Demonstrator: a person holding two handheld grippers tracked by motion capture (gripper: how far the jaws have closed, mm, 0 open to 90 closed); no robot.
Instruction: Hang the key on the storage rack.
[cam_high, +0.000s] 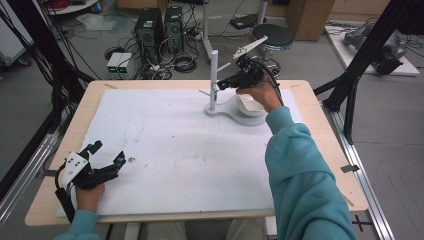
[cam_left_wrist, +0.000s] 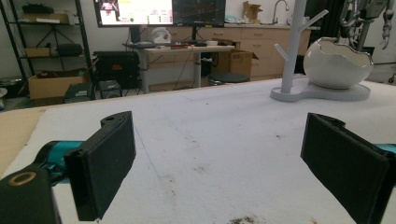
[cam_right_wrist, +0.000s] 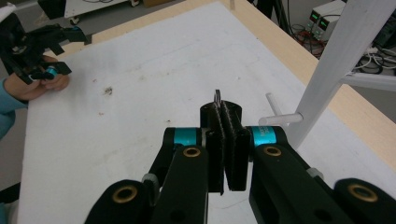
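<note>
The right gripper (cam_high: 220, 86) is seen up at the one o'clock corner of the white mat (cam_high: 165, 150), right against the white stand (cam_high: 214, 75). Its jaws are pressed together, and a thin dark loop (cam_right_wrist: 217, 95) is pinched between the pads. Only the top of the loop pokes out above them, too small for its kind to be told. In the right gripper view the loop is held just beside a short peg (cam_right_wrist: 280, 118) that sticks out of the stand's post at about three o'clock of the jaws, close to it but apart. The step in hand is judged to be work at the stand with the loop, most likely hanging it on that peg, though a lift off the peg cannot be ruled out. If hanging is meant, the loop's opening must be lined up with the peg's tip, slid along it, and only then let go. A fine sideways approach is called for, since the post could be knocked. The white bowl (cam_high: 248, 105) is parked on the stand's base, just behind the hand. Down at eight o'clock, the left gripper (cam_high: 107, 152) is rested on the mat with its jaws spread wide and nothing between them.
</note>
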